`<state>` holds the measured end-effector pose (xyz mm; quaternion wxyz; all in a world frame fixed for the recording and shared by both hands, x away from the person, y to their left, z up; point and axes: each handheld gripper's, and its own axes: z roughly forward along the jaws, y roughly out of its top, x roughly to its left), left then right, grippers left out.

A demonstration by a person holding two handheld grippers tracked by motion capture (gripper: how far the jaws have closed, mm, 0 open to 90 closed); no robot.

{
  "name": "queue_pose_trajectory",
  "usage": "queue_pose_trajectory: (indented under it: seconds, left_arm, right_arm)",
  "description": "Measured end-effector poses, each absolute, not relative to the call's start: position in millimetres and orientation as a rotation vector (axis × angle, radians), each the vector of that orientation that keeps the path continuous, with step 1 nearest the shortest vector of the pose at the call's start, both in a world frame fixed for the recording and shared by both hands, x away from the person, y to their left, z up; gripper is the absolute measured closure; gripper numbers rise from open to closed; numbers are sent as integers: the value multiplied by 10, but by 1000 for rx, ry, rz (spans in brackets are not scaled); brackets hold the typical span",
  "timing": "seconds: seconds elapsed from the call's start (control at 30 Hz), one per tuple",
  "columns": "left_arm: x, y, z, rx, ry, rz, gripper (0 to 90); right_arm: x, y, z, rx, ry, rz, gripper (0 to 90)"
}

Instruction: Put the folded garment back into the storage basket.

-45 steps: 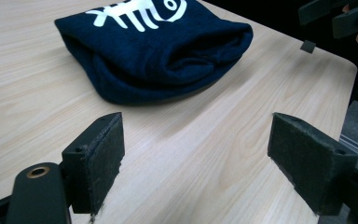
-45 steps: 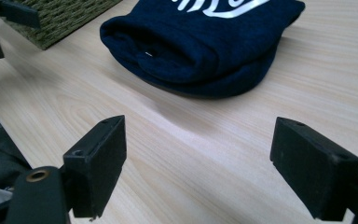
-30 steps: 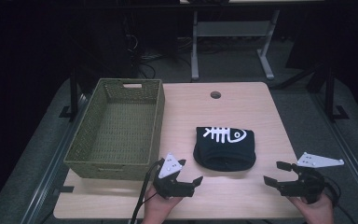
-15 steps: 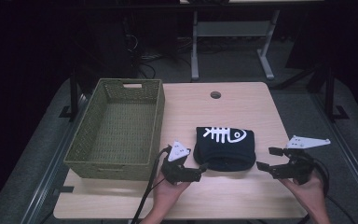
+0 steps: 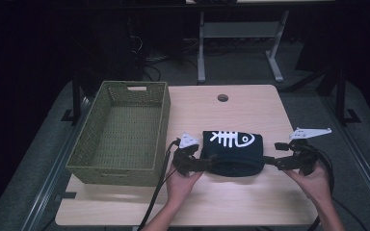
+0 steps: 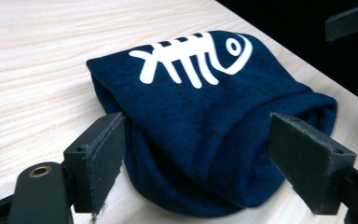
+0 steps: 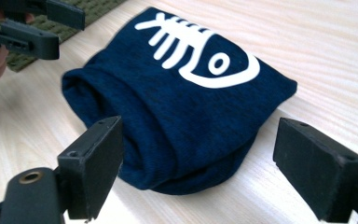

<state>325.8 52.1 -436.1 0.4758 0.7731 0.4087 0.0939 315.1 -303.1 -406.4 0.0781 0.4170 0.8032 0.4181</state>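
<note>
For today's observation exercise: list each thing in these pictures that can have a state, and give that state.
Folded navy cloth: lying flat on the table, fishbone print up, not gripped.
Green basket: upright, empty.
Left gripper: open, jaws at the cloth's near-left end.
Right gripper: open, at its right end.

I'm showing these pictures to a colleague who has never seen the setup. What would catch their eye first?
The folded navy garment with its white fish-skeleton print, lying near the table's front edge. The left gripper and right gripper flank it, jaws open. A green woven basket sits at the left.
</note>
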Motion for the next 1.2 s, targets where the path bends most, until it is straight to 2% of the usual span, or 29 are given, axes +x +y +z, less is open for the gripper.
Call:
queue_pose_trajectory:
  seconds: [0.27,0.53,0.8,0.83,1.2]
  left_arm:
    - [3468,472,-4443,1887,1079,208,196]
    - [3622,446,-4560,1915,1150,189,212]
    - [3690,450,-4654,1914,1189,132,245]
    - [3701,454,-4657,1916,1188,128,253]
    - [3714,429,-4712,1936,1197,67,415]
  right_arm:
    - [3398,-3044,-4108,1320,2407,1240,160]
    - [3609,-3002,-4322,1456,2428,1214,166]
    - [3729,-2951,-4491,1530,2457,1166,232]
    - [3755,-2927,-4537,1559,2458,1139,268]
    - [3759,-2822,-4614,1583,2472,1066,428]
